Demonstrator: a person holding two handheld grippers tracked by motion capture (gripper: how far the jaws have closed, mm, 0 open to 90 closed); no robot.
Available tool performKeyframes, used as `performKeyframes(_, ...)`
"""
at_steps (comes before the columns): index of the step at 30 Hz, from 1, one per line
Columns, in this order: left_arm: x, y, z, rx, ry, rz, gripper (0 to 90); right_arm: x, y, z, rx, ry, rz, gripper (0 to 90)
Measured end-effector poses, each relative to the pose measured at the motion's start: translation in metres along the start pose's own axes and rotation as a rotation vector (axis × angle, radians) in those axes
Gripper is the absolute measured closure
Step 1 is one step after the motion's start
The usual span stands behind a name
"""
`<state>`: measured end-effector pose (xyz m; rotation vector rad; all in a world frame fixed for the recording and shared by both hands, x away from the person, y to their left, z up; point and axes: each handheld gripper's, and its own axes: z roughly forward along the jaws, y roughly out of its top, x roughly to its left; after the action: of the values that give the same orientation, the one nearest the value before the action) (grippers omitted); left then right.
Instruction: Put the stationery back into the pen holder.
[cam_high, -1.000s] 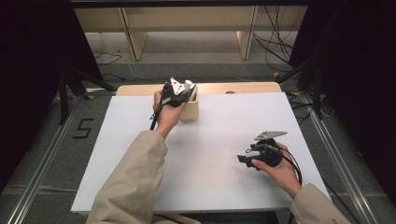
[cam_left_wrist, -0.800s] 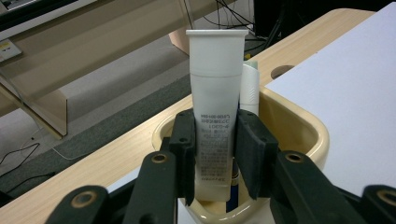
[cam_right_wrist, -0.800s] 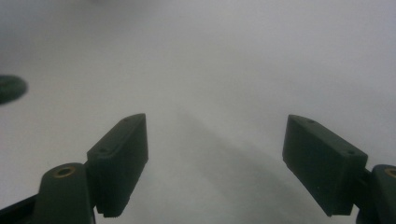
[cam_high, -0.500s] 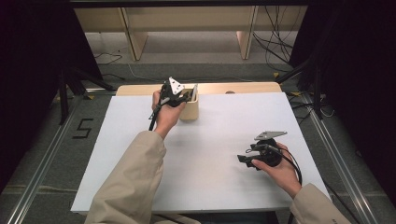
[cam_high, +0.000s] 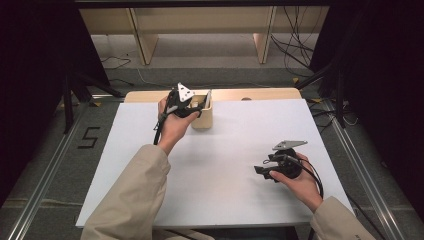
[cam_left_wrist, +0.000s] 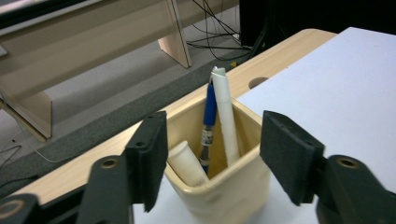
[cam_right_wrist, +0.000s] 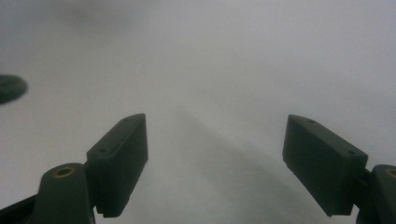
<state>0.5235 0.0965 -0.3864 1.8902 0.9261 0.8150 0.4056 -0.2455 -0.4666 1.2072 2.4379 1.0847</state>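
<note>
A cream cup (cam_high: 204, 117) stands at the far middle of the white sheet. In it lean a blue pen (cam_left_wrist: 209, 116), a tall white pen (cam_left_wrist: 225, 116) and a short white stick (cam_left_wrist: 186, 163). My left gripper (cam_high: 197, 106) hovers just left of and above the cup's rim (cam_left_wrist: 224, 196). Its jaws have just been opening, and the pads (cam_left_wrist: 149, 158) touch nothing. Low over the bare sheet at the near right, my right gripper (cam_high: 260, 171) is open and points left, with nothing between its jaws (cam_right_wrist: 215, 158).
The white sheet (cam_high: 225, 150) covers a wooden table whose far edge (cam_high: 260, 94) has a round hole (cam_high: 246, 98). Wooden shelving (cam_high: 200, 30) stands behind. Cables (cam_high: 295, 50) lie on the floor, and dark stands flank the table.
My left gripper's jaws have spread wider, and the hand has lifted and drawn slightly back from the cup. The right hand has stayed put.
</note>
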Motion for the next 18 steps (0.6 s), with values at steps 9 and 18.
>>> performKeyframes(9,-0.005,-0.007,-0.016,0.021,-0.047,0.000,35.1,0.000,0.000,-0.001,-0.006,0.000,0.000,22.7)
performKeyframes(18,-0.012,-0.019,-0.036,0.033,-0.106,-0.005,31.1,-0.001,0.000,-0.001,-0.007,0.002,0.004,22.5)
